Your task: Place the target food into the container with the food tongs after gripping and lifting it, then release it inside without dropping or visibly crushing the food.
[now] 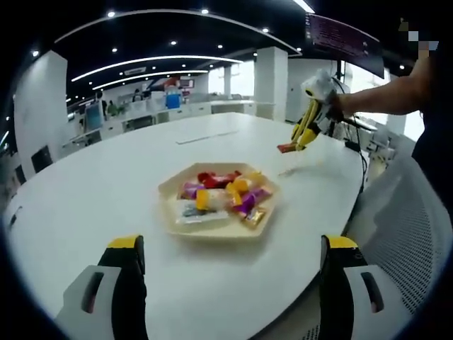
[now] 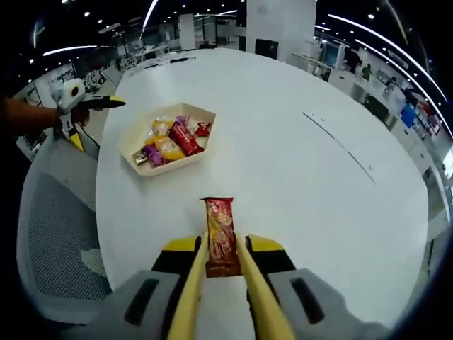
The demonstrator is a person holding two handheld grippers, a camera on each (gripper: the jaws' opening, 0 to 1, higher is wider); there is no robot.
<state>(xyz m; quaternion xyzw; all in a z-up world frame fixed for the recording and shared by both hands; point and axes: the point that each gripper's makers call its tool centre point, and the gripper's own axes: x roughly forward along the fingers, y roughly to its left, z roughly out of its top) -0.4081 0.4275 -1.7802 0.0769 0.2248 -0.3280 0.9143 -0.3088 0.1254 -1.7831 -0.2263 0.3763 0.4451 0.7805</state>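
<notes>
We hold the red snack bar [image 2: 220, 236] lengthwise in tongs [image 2: 216, 283] clamped by our right gripper [image 2: 225, 273] — the tray [image 2: 170, 139] lies ahead-left; left gripper [image 1: 230, 283] gapes empty.

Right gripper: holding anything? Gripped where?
Yes. The right gripper clamps yellow food tongs, whose tips pinch a red snack packet by its near end, above the table. The left gripper is open, holding nothing.
</notes>
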